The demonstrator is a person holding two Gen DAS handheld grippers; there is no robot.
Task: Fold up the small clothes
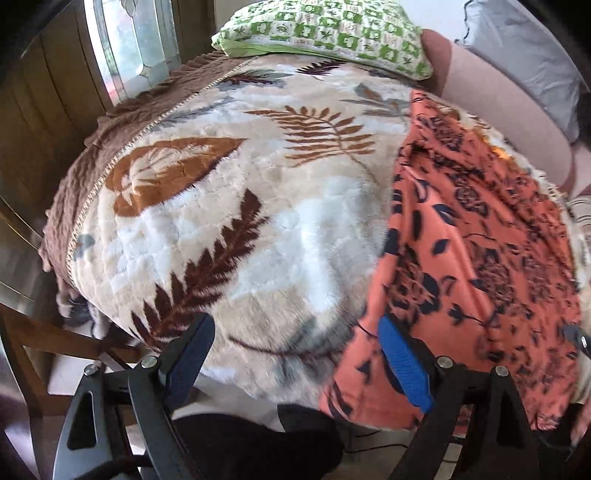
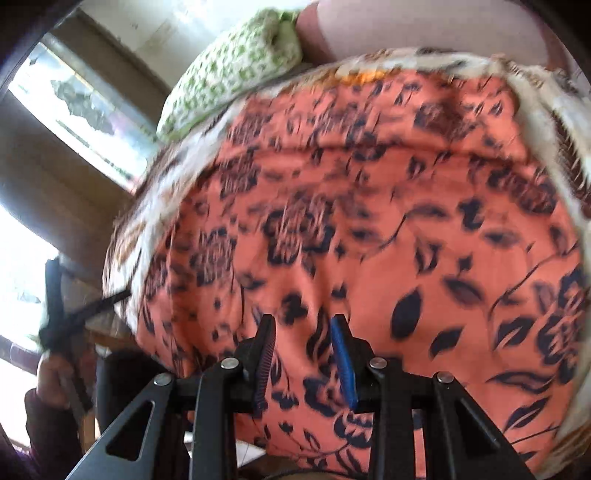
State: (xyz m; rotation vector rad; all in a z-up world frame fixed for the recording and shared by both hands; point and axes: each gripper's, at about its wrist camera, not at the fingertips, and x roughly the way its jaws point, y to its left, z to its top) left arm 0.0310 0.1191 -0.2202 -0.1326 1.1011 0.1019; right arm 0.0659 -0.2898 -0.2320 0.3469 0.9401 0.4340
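Observation:
An orange cloth with dark flowers (image 1: 476, 236) lies spread on a furry leaf-patterned blanket (image 1: 229, 206), on its right part. My left gripper (image 1: 295, 334) hangs wide open above the blanket's near edge. Its right-hand fingertip (image 1: 393, 343) overlaps the cloth's left border, and nothing is between the jaws. In the right wrist view the orange cloth (image 2: 369, 229) fills the picture. My right gripper (image 2: 303, 330) hovers over its near edge with a narrow gap between the jaws and no fold pinched. The left gripper (image 2: 55, 314) shows blurred at the far left, held by a hand (image 2: 48, 380).
A green and white pillow (image 1: 325, 29) lies at the blanket's far end, next to a pink cushioned back (image 1: 502, 107) and a grey pillow (image 1: 524, 48). A window (image 1: 125, 40) and a wooden frame (image 1: 40, 339) stand to the left. The blanket's left half is bare.

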